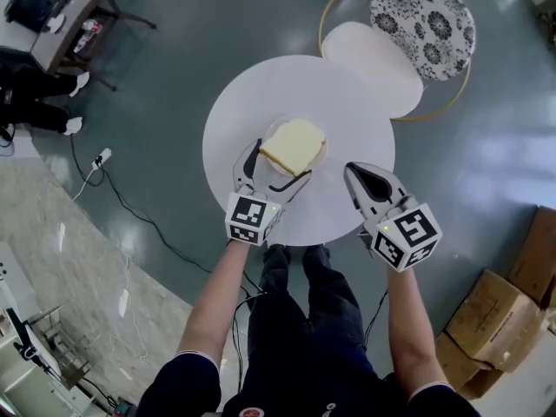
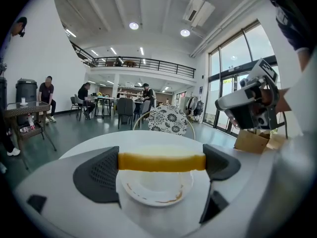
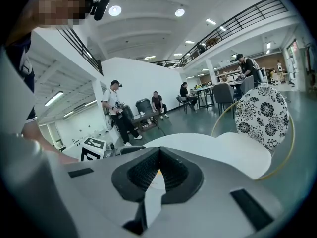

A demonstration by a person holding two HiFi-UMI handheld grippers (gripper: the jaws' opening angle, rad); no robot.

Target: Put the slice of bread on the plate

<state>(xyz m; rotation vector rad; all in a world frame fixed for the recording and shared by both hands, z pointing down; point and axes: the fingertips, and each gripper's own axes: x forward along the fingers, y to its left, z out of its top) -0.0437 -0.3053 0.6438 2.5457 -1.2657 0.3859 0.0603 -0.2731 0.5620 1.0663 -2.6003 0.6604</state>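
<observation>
The left gripper (image 1: 278, 168) is clenched on the slice of bread (image 1: 294, 143), one jaw against each crust edge, and holds it flat and level. In the left gripper view the bread (image 2: 161, 161) spans the whole gap between the two dark pads (image 2: 99, 172), a yellow band seen edge-on. Directly under it sits the plate (image 2: 133, 190), a small shallow white dish near the middle of the round white table (image 1: 261, 94). The dish's hollow shows below the slice with thin brown smears along its inner wall; the slice appears to sit just above it, though contact cannot be ruled out.

The right gripper (image 1: 358, 174) is at 4 o'clock from the plate, over the table's edge and apart from the bread. Its jaws are pressed together on each other, with only a sliver of table showing in the seam (image 3: 158, 171).

A chair with a flower-patterned cushion (image 1: 423, 26) stands at 1 o'clock from the table, and cardboard boxes (image 1: 486, 320) lie on the floor at 4 o'clock.
</observation>
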